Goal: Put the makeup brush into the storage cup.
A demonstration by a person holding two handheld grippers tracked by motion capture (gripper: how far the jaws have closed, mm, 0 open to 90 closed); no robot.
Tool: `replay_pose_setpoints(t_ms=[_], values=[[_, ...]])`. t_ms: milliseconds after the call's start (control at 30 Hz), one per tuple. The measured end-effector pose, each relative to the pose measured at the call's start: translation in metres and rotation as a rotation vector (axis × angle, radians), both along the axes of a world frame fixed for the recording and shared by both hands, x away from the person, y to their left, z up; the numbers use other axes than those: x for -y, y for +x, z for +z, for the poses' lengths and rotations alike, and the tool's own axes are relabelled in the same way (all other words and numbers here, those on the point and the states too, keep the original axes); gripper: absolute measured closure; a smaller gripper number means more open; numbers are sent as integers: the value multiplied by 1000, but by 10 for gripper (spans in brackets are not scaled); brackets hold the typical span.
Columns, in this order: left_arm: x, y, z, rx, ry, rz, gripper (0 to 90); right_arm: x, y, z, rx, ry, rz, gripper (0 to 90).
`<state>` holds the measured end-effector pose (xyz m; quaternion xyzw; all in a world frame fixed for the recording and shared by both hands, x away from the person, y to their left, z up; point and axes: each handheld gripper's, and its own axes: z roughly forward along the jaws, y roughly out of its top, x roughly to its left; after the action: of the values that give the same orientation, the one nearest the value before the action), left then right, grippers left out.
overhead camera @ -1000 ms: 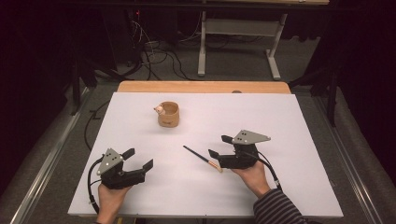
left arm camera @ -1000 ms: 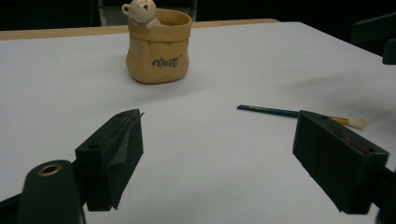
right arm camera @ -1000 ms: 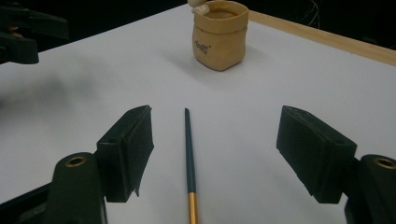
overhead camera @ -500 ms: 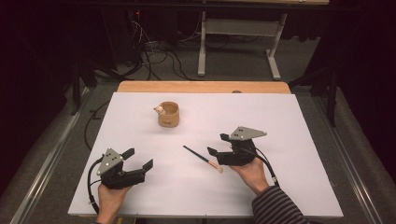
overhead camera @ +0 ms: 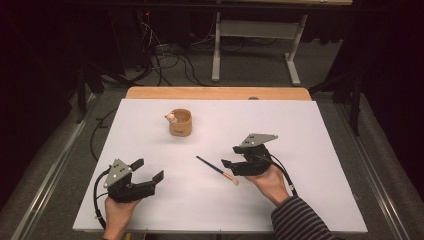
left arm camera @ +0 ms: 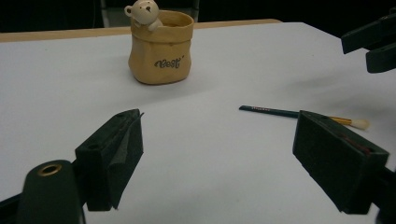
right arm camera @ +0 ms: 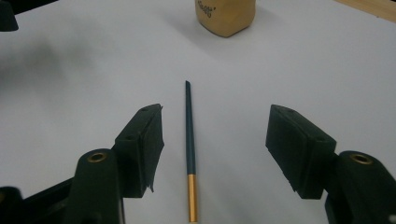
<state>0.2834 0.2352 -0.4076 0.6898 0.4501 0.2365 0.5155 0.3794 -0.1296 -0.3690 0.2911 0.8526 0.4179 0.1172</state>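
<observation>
Near the table's right side, my right gripper [right arm camera: 215,144] gapes over the thin dark-green paintbrush [right arm camera: 188,140]; nothing grasped yet, left gripper [overhead camera: 147,170] idle and open.

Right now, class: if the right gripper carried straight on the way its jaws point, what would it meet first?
The paintbrush. It lies on the white table between the right gripper's open jaws, handle pointing ahead. Beyond it, slightly to one side, stands the tan bear pot; how far off is unclear.
</observation>
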Motion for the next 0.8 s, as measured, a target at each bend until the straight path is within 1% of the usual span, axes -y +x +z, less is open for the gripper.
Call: replay_pose_setpoints(t_ms=[67, 100, 133, 200, 267, 333, 367, 400, 467, 500, 533, 600, 633, 667, 767, 800], values=[[0, 0, 0, 0, 0, 0, 166, -1, 1, 1, -14, -18, 3, 394], [0, 0, 0, 0, 0, 0, 166, -1, 1, 1, -14, -18, 3, 394], [0, 0, 0, -1, 3, -1, 166, -3, 2, 1, -26, -36, 19, 394], [0, 0, 0, 0, 4, -1, 166, -6, 3, 2, -43, -53, 26, 394], [0, 0, 0, 0, 7, -1, 166, -7, 3, 2, -51, -73, 32, 394], [0, 0, 0, 1, 8, -2, 166, -8, 3, 1, -54, -79, 36, 394], [0, 0, 0, 1, 8, -2, 166, -9, 5, 1, -58, -94, 48, 394], [0, 0, 0, 1, 8, -2, 166, -10, 5, 0, -69, -104, 49, 394], [0, 0, 0, 0, 9, -3, 166, -13, 5, -1, -82, -154, 51, 388], [0, 0, 0, 0, 9, -3, 166, -13, 5, -1, -82, -154, 51, 388], [0, 0, 0, 0, 9, -3, 166, -14, 6, -2, -89, -174, 51, 387], [1, 0, 0, 0, 9, -3, 166, -14, 6, -2, -100, -189, 45, 388], [1, 0, 0, 0, 9, -3, 166, -14, 6, -2, -100, -189, 45, 388], [1, 0, 0, -1, 8, -3, 166, -15, 7, -1, -102, -209, 54, 392], [1, 0, 0, -2, 8, -2, 166, -16, 7, 0, -111, -223, 48, 395], [1, 1, 0, -2, 8, -3, 166, -17, 8, 1, -117, -236, 56, 403]])
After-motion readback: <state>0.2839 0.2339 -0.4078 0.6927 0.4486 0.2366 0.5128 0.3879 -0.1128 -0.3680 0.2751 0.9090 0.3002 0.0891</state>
